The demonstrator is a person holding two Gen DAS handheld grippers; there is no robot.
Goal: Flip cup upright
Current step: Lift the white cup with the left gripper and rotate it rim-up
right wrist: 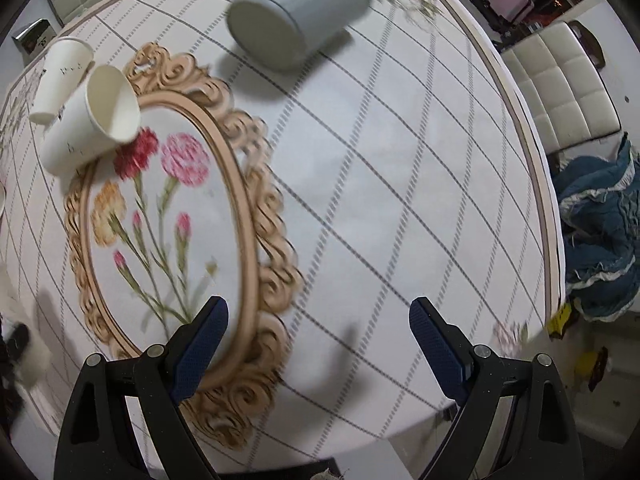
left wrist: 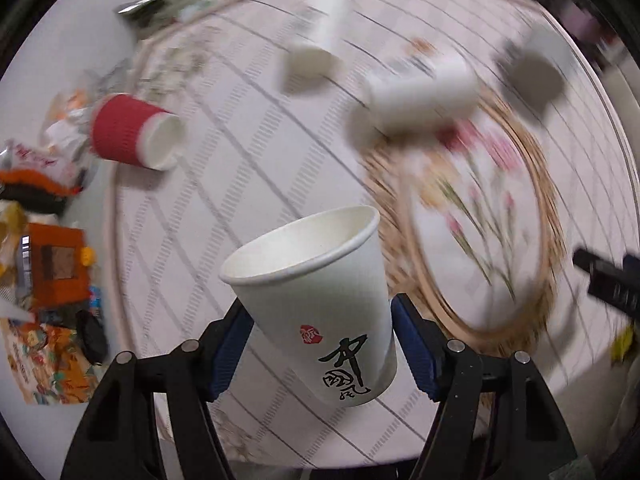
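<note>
My left gripper [left wrist: 320, 340] is shut on a white paper cup [left wrist: 316, 304] with black calligraphy and a red seal. The cup is held above the table, mouth up and tilted away. My right gripper [right wrist: 318, 344] is open and empty above the tablecloth. A grey cup [right wrist: 296, 20] lies on its side ahead of it; it also shows blurred in the left wrist view [left wrist: 540, 68]. Two white paper cups [right wrist: 86, 120] [right wrist: 60, 76] lie on their sides at the left; they appear blurred in the left wrist view [left wrist: 420, 96] [left wrist: 320, 36]. A red-sleeved cup [left wrist: 136, 136] lies on its side.
A round table with a checked cloth [right wrist: 400, 160] bears an oval floral mat with a carved gold border [right wrist: 168, 220]. Snack packets and clutter [left wrist: 48, 248] sit at the table's left. White chairs [right wrist: 560, 92] and a blue cloth [right wrist: 600, 240] lie beyond the right edge.
</note>
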